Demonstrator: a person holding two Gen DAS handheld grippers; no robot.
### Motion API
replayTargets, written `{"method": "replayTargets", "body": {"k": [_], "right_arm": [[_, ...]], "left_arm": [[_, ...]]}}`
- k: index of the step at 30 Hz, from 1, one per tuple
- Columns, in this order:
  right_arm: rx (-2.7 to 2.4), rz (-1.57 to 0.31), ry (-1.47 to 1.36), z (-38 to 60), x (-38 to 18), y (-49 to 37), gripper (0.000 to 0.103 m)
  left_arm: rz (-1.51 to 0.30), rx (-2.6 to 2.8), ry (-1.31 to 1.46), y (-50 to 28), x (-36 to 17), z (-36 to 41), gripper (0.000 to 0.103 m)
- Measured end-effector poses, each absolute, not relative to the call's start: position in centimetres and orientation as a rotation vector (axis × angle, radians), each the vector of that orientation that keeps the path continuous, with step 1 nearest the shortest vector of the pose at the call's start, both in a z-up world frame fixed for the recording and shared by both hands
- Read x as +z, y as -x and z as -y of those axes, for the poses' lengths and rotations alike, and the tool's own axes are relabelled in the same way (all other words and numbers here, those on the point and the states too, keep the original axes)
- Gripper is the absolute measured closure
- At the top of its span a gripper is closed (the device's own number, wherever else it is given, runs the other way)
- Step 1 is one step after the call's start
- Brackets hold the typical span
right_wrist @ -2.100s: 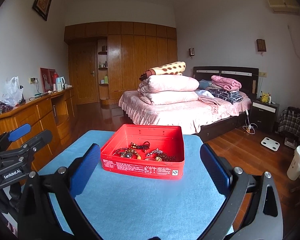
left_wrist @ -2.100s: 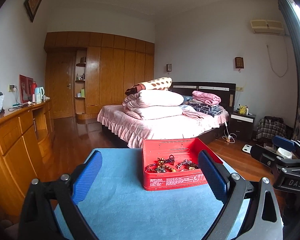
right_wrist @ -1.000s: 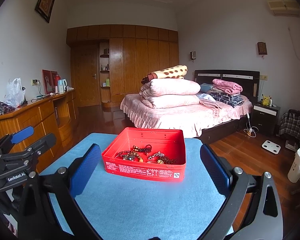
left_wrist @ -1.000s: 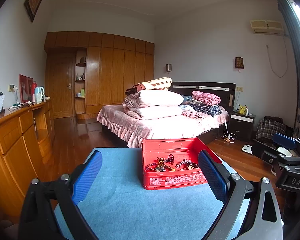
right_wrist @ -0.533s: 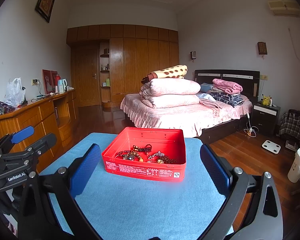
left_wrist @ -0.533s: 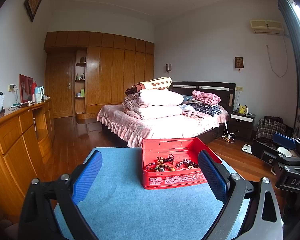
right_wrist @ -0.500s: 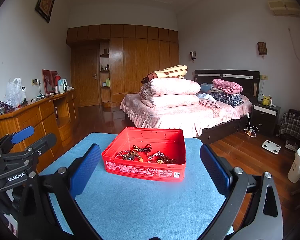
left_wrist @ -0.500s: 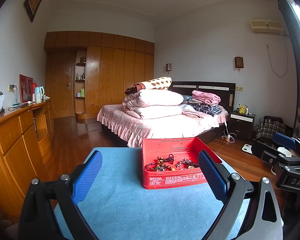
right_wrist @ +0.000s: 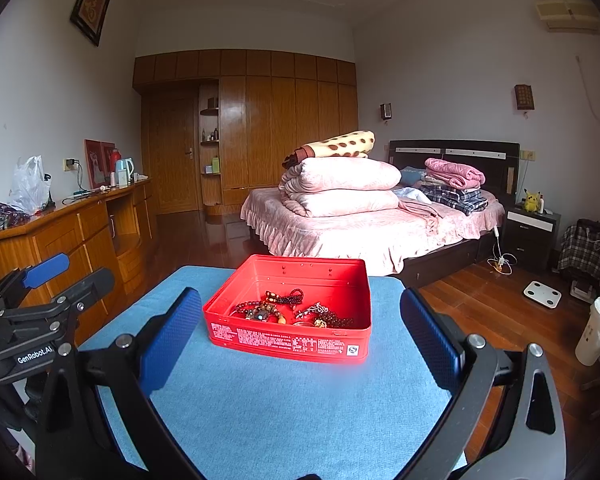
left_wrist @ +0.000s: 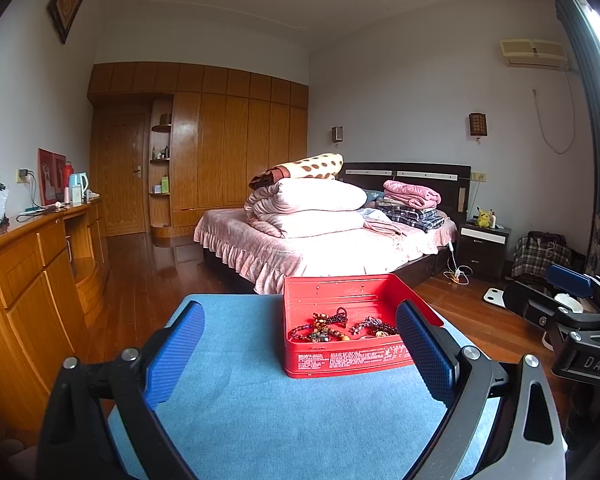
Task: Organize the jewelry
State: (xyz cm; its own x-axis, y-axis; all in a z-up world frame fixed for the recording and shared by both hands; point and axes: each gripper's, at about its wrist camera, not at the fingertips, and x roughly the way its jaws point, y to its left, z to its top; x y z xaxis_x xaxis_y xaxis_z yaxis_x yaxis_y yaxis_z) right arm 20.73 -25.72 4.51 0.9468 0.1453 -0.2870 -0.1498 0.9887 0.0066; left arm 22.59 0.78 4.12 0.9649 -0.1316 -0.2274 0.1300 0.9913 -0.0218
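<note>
A red tin box [left_wrist: 342, 362] [right_wrist: 288, 342] stands on a blue-covered table [left_wrist: 280, 412] [right_wrist: 284, 404], toward its far side. Inside lie several beaded bracelets and necklaces [left_wrist: 340, 326] [right_wrist: 296, 312] in a tangle. My left gripper [left_wrist: 296, 344] is open and empty, held above the table short of the box and to its left. My right gripper [right_wrist: 300, 332] is open and empty, facing the box from the near side. Each gripper shows at the edge of the other's view: the right one [left_wrist: 568, 304] and the left one [right_wrist: 40, 280].
A wooden sideboard [left_wrist: 40, 264] runs along the left. A bed [left_wrist: 324, 240] with folded quilts stands beyond the table. A nightstand [left_wrist: 484, 244], a scale [right_wrist: 542, 290] and a white bin [right_wrist: 596, 332] are on the wooden floor to the right.
Nearly still. The right gripper's view has shifted slightly, so the box sits a touch higher and to the right in it. The left gripper has not moved.
</note>
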Motion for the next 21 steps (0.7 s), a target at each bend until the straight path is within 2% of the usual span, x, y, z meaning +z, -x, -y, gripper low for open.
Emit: {"method": "replayTargets", "body": {"k": [21], "right_arm": [[0.15,-0.292,0.015,25.74,4.45,-20.56,0.006]], "left_arm": [[-0.236,-0.129,0.013,-22.68,3.91,-0.88,0.008]]}}
